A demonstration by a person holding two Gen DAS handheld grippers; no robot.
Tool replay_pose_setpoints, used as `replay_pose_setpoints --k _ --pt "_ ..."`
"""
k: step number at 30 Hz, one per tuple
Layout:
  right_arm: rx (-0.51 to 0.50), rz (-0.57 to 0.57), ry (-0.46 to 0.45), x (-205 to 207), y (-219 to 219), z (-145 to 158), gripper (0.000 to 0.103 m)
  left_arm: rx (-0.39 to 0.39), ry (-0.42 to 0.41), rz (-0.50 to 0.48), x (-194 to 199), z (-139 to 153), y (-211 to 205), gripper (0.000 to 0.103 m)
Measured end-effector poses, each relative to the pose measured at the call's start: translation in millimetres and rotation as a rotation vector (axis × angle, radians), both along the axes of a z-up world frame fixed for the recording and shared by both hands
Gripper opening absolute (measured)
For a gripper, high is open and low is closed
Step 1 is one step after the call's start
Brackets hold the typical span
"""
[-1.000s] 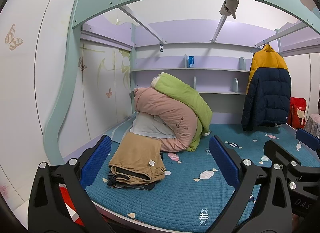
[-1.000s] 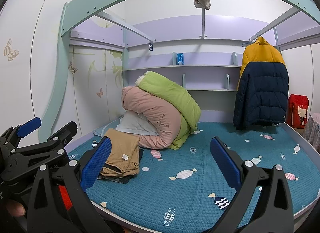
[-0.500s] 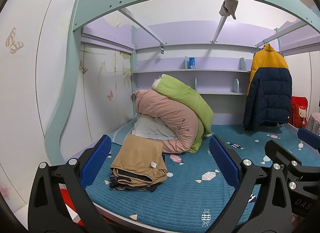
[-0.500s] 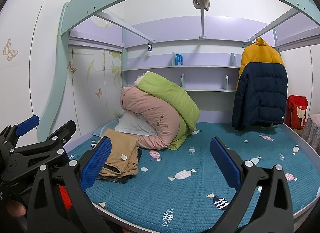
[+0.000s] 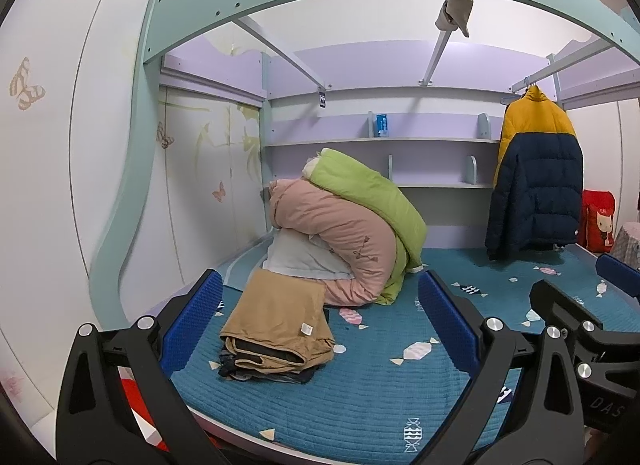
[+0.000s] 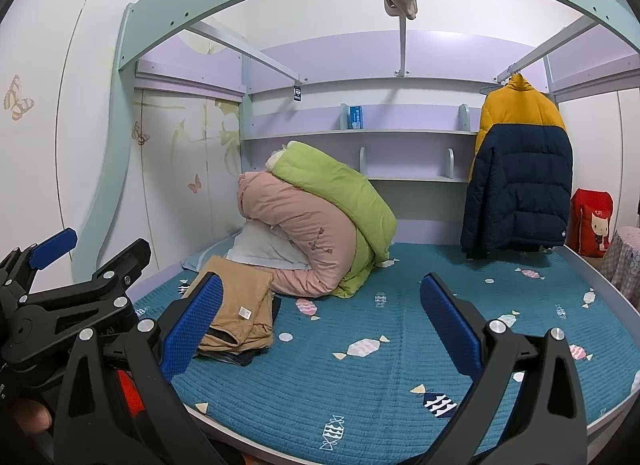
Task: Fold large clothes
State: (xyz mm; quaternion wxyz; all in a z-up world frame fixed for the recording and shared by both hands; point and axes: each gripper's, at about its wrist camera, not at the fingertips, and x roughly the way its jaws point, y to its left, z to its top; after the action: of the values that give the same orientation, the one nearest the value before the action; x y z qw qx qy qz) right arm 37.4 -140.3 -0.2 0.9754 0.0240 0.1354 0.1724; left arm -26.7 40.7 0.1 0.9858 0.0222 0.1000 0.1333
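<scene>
Both claws, left claw point(image 5: 320, 325) and right claw point(image 6: 320, 325), spread, empty; "DAS" lettering point(image 5: 606, 406) on right claw body.

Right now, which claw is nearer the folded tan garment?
Left. The left claw frames the folded tan garment straight ahead; the right claw sits to its right, both short of it.

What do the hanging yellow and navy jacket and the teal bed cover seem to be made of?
Jacket: likely smooth synthetic shell with padding, judging by puffy horizontal quilted channels and a slight sheen. Bed cover: seemingly soft matte quilted fabric, with fine stitched ribs and printed candy shapes.
</scene>
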Motion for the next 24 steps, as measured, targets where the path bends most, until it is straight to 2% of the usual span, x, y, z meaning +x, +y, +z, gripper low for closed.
replay_pose_setpoints --k 24 --pt "-0.001 -0.014 0.003 -3.6 5.1 0.8 0.096 0.002 0.002 0.005 -2.9 0.0 -1.2 0.098"
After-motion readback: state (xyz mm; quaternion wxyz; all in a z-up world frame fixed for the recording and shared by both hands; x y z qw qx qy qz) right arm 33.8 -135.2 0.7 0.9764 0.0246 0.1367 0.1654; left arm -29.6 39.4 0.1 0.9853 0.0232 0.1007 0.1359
